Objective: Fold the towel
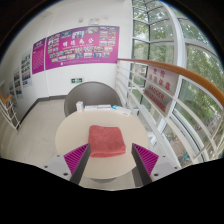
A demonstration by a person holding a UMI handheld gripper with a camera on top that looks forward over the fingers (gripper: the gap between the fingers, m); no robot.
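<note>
A pink towel (107,139) lies folded into a thick rectangle on a round white table (75,135), just ahead of my fingers. My gripper (110,160) hovers above the table's near edge, open and empty, with the magenta pads (76,155) spread wide. The towel's near edge sits just beyond the line between the fingertips, not touching either finger.
A grey chair back (92,96) stands behind the table. Tall windows with an orange handrail (175,75) run along the right. Pink posters (85,45) hang on the far wall. Pale floor surrounds the table on the left.
</note>
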